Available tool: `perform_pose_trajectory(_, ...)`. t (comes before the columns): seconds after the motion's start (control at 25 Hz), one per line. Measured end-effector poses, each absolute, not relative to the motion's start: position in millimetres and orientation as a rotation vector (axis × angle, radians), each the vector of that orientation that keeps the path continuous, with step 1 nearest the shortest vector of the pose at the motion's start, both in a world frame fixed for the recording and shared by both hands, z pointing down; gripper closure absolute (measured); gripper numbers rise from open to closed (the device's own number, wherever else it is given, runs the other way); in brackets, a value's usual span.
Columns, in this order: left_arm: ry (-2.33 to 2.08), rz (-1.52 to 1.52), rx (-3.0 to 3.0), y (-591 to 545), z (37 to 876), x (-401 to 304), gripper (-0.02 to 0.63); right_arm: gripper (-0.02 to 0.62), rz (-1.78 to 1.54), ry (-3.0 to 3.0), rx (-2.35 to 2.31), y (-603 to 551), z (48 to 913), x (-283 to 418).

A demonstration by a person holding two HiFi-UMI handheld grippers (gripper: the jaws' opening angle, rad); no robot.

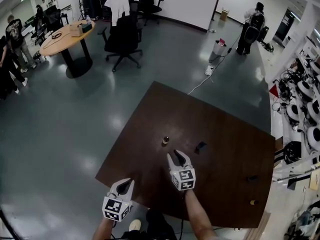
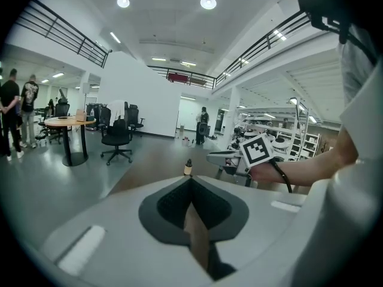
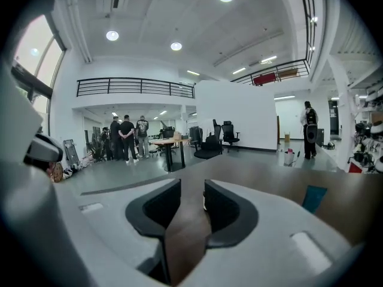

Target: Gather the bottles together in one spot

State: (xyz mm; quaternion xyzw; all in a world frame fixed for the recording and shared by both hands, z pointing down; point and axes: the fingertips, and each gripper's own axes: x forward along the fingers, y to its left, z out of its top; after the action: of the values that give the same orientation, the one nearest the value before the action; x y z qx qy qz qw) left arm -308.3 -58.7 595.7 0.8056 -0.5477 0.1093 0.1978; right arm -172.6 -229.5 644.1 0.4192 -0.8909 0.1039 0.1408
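Dark brown surface (image 1: 150,119) on a grey floor, seen from above. Small bottle (image 1: 165,141), tan body with a dark cap, stands upright near the middle of the surface, just ahead of the right tool (image 1: 178,155) and a bit to its left, not touching it. Right tool jaws apart with a clear gap in the right gripper view (image 3: 191,187); only bare surface shows between them, nothing gripped. Left tool (image 1: 127,183) sits at the near edge of the surface, well back from the bottle. Its jaws are together and empty in the left gripper view (image 2: 190,181), with the bottle (image 2: 188,167) straight ahead beyond the tips. Dark teal flat item (image 1: 200,147) lies right of the bottle, apart from it. Another small tan thing (image 1: 252,202) sits near the surface's right edge, too small to tell if it's a bottle. Black office chair (image 1: 122,39) on the floor far behind
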Motion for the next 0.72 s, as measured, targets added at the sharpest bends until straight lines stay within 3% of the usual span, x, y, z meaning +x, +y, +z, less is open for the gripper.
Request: perform_pose_trajectory(0.72,-1.546,0.308,2.202,-72.8,607.8,-310.1,0.606,0.416,0.301,-2.402,1.18,-292.3,730.6,-201.1)
